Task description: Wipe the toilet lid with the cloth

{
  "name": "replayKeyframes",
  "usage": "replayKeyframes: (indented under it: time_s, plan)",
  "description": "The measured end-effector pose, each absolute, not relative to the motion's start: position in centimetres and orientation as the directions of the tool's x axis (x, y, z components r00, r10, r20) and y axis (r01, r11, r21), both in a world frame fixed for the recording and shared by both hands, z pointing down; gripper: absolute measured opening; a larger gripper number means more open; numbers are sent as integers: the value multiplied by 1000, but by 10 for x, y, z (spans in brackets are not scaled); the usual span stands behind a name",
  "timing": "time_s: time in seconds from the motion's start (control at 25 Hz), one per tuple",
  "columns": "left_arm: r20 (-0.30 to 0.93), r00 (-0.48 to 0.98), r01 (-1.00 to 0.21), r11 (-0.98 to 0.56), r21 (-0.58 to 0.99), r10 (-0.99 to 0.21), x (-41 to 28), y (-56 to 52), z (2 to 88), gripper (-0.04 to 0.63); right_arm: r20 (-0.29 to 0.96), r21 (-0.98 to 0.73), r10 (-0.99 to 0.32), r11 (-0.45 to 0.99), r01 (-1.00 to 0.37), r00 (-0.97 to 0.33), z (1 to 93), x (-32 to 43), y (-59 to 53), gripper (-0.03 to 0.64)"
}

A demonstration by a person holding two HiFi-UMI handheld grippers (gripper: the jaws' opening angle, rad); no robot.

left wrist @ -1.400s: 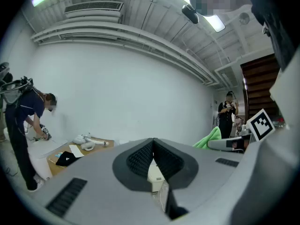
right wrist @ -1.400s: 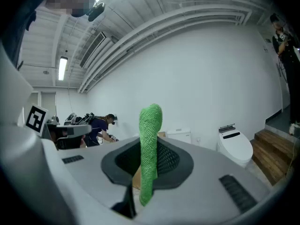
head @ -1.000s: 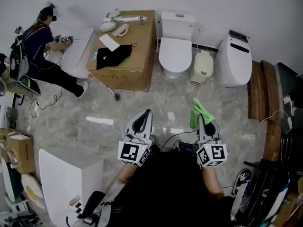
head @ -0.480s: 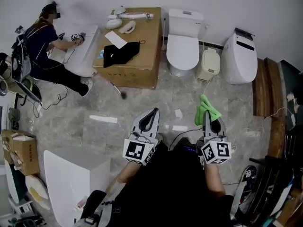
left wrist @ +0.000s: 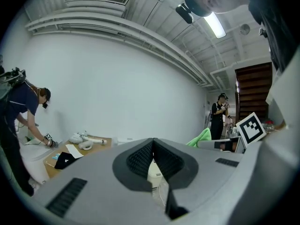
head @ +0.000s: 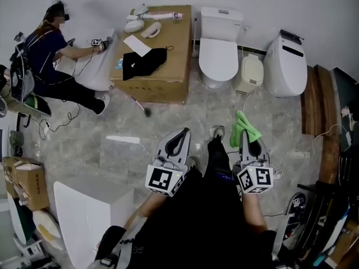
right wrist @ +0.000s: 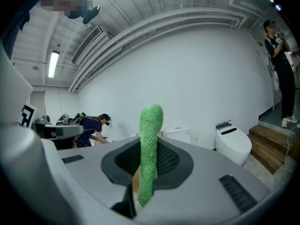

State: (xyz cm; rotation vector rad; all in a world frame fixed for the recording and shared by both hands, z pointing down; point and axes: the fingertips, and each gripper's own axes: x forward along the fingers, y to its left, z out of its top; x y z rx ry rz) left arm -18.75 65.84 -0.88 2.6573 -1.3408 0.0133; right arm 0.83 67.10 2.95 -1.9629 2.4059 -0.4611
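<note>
Approach stage, judging by green cloth (head: 242,129) clamped in right gripper (head: 245,133) fingers over the floor (head: 112,128), left gripper (head: 180,132) fingers together and empty, toilet lid (head: 219,58) well apart at the far wall; next, probably carrying cloth forward onto lid.

The left claw (head: 181,132) and right claw (head: 245,138) each had a pale grey plastic shell, black ribbed pads (left wrist: 136,161) lining the jaws, and a white cube (head: 162,180) at the rear printed with black square markers. The person wore black clothing (head: 196,223).
</note>
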Motion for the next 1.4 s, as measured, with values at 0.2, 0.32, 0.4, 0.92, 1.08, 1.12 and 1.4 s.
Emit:
replayKeyframes:
  time_s: [0.2, 0.32, 0.4, 0.92, 1.08, 1.12, 1.4]
  plan:
    - [84, 590, -805, -575, 146, -803, -182, 629, -3, 8, 197, -222, -951, 192, -956, -237, 40, 11, 638, 57]
    - [89, 583, -809, -567, 154, -807, -176, 603, 1, 8, 202, -219, -948, 201, -955, -246, 42, 17, 611, 55]
    - [91, 579, -812, -563, 156, -810, -170, 582, 1, 8, 200, -222, -947, 207, -953, -253, 42, 23, 590, 56]
    - [109, 549, -834, -534, 137, -829, -82, 427, -9, 8, 221, -237, -922, 266, -934, -318, 51, 104, 430, 55]
    - [117, 535, -843, -521, 133, -837, -49, 385, -9, 8, 231, -238, -906, 300, -924, -354, 59, 131, 383, 56]
    - [118, 532, -845, -518, 132, -839, -42, 378, -9, 8, 231, -243, -903, 306, -921, -361, 61, 136, 372, 56]
    - [139, 513, -857, -497, 137, -847, -17, 339, -4, 8, 244, -265, -887, 329, -906, -393, 77, 158, 310, 57]
